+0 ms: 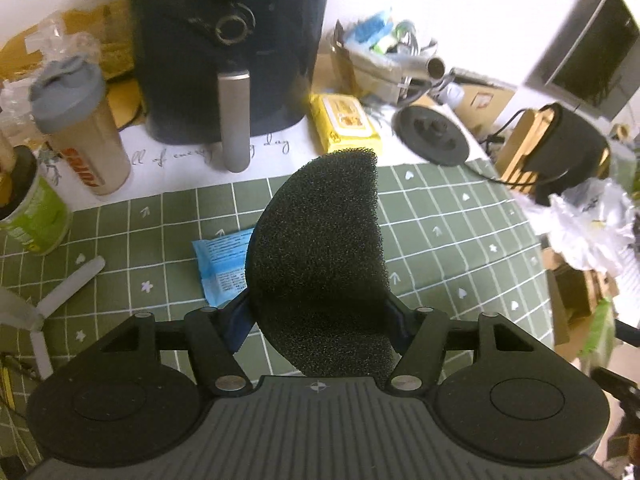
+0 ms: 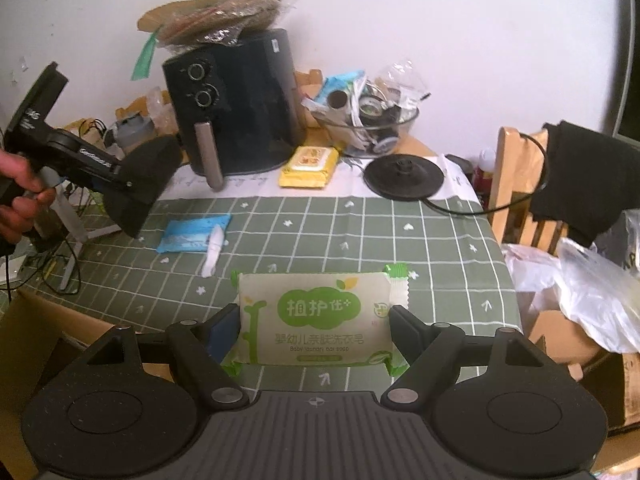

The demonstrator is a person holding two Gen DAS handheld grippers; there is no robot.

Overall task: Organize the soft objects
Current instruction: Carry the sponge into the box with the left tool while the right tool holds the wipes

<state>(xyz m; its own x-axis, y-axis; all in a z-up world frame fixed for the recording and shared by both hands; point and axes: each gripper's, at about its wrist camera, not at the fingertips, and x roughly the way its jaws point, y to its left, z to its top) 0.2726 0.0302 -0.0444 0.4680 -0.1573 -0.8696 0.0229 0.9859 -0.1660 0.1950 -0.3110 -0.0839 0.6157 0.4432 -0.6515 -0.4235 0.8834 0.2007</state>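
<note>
My left gripper (image 1: 320,312) is shut on a black foam sponge (image 1: 320,256) and holds it above the green checked tablecloth (image 1: 460,240). The same sponge (image 2: 140,184) and left gripper (image 2: 116,178) show at the left of the right wrist view. My right gripper (image 2: 316,320) is shut on a white and green baby laundry soap pack (image 2: 316,316) at the table's near edge. A blue packet (image 2: 194,234) and a small white tube (image 2: 212,250) lie on the cloth; the packet also shows under the sponge in the left wrist view (image 1: 222,264).
A black air fryer (image 2: 236,108) stands at the back with a yellow wipes pack (image 2: 310,166), a glass bowl of clutter (image 2: 368,120) and a black kettle base (image 2: 404,176) beside it. A wooden chair (image 2: 516,184) and plastic bags (image 2: 588,284) are right. A shaker bottle (image 1: 80,120) stands left.
</note>
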